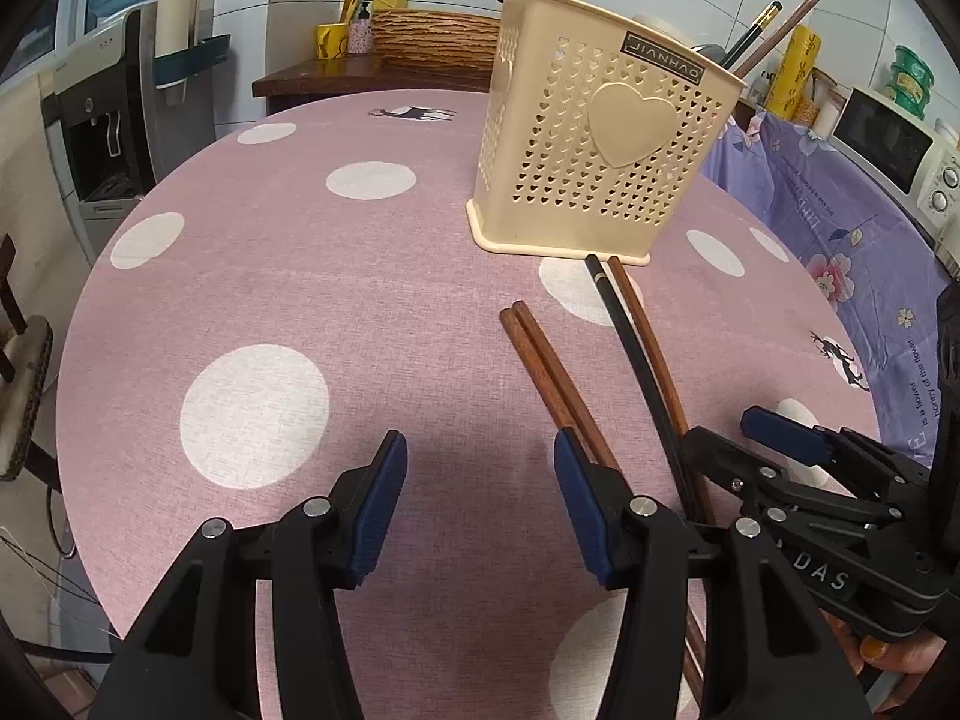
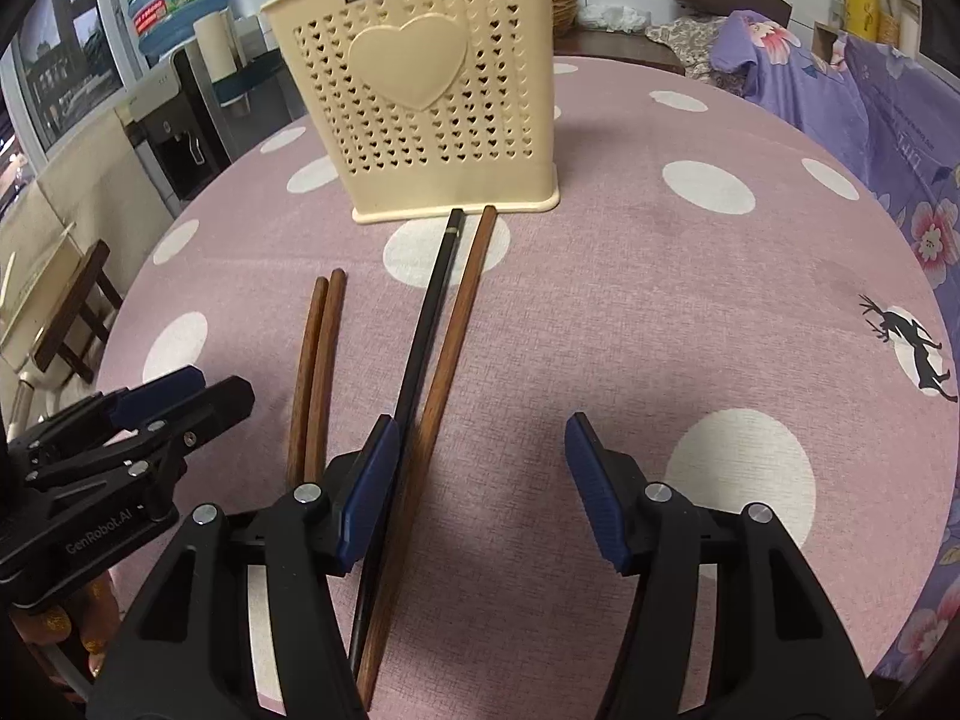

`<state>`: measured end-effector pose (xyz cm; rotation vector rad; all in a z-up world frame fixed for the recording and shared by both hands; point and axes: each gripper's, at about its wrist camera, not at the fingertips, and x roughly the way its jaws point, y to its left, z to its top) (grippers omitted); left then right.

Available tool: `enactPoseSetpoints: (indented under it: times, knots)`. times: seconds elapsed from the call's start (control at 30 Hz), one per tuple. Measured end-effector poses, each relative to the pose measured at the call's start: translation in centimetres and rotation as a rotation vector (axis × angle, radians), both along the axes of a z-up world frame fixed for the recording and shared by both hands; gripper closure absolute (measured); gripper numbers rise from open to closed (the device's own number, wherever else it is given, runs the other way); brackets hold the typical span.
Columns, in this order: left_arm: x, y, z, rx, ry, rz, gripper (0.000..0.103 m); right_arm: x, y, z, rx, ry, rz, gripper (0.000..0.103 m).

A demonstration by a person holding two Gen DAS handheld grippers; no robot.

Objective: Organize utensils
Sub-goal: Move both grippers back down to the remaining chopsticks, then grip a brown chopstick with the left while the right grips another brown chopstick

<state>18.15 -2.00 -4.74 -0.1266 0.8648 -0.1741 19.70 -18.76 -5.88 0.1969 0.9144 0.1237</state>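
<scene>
Left tongs (image 1: 480, 504) wide open and empty, right tongs (image 2: 483, 489) wide open and empty, three brown wooden chopsticks (image 2: 318, 372) and one black chopstick (image 2: 429, 312) flat on the pink dotted worktop (image 1: 270, 276), cream plastic utensil holder with a heart (image 2: 414, 102) standing just behind them

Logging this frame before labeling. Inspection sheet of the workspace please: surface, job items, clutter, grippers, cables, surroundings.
Surface: round table under a pink cloth with white dots and deer prints.
Job's things: cream perforated utensil holder upright, some utensils already standing in it; brown chopstick pair, black chopstick and a longer brown chopstick lying flat in front of it.
Clutter: nothing seen.
Grippers: left hand-held gripper open, empty; right hand-held gripper open, empty, its left finger over the black chopstick.
Cables: thin wires off the table's left edge.
Surroundings: water dispenser, microwave, wicker basket.
</scene>
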Motion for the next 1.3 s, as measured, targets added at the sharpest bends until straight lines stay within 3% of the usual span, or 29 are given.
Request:
enactPoseSetpoints:
  times: [0.23, 0.37, 0.47, 0.6, 0.73, 1.17, 1.3]
  knots:
    - [0.0, -0.3, -0.3, 0.016, 0.015, -0.011, 0.052, 0.9, -0.3, 0.3, -0.042, 0.031, -0.031, 0.046]
    - [0.2, -0.9, -0.4, 0.014, 0.023, -0.024, 0.052, 1.1, 0.2, 0.6, -0.139, 0.022, -0.038, 0.046]
    - [0.4, -1.4, -0.4, 0.009, 0.028, -0.038, 0.052, 1.2, -0.7, 0.5, -0.102, 0.037, -0.052, 0.046]
    - [0.5, -2.5, -0.5, 0.021, 0.032, -0.055, 0.052, 0.9, -1.7, 0.7, -0.146, 0.031, -0.105, 0.046]
    - [0.6, -3.2, -0.5, 0.038, 0.030, -0.061, 0.052, 0.7, -2.6, 0.0, -0.100, 0.044, -0.117, 0.046]
    - [0.5, -4.9, -0.8, 0.202, 0.028, -0.028, 0.051, 0.4, -2.0, -0.6, -0.105, 0.028, -0.116, 0.046]
    - [1.3, -4.5, -0.8, 0.196, 0.029, -0.015, 0.054, 0.4, -2.4, -0.6, -0.107, 0.029, -0.109, 0.046]
